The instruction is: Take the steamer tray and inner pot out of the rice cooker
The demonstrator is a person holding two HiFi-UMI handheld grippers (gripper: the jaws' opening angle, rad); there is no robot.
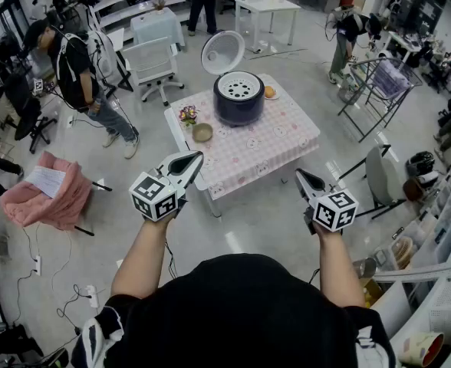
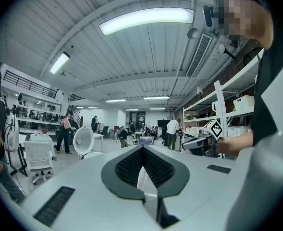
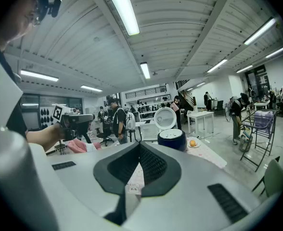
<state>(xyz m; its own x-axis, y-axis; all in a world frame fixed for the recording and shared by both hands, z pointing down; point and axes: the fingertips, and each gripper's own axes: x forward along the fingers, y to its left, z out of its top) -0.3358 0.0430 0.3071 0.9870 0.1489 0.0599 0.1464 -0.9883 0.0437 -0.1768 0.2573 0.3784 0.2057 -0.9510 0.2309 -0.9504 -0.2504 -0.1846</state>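
Note:
A dark blue rice cooker (image 1: 238,100) stands at the far side of a small table with a pink checked cloth (image 1: 264,148), its white lid (image 1: 222,51) raised. A white steamer tray (image 1: 240,86) with holes sits in its top; the inner pot is hidden beneath it. My left gripper (image 1: 192,159) and right gripper (image 1: 302,176) are both shut and empty, held in the air short of the table's near edge. The right gripper view shows the cooker (image 3: 173,139) far ahead beyond its jaws (image 3: 140,147). In the left gripper view only the lid (image 2: 83,141) shows past the jaws (image 2: 142,150).
On the cloth are a small bowl (image 1: 202,133), a little flower pot (image 1: 187,115) and a plate with an orange (image 1: 269,92). A white chair (image 1: 153,66) stands behind the table, a pink-draped chair (image 1: 49,190) at left. People stand around the room.

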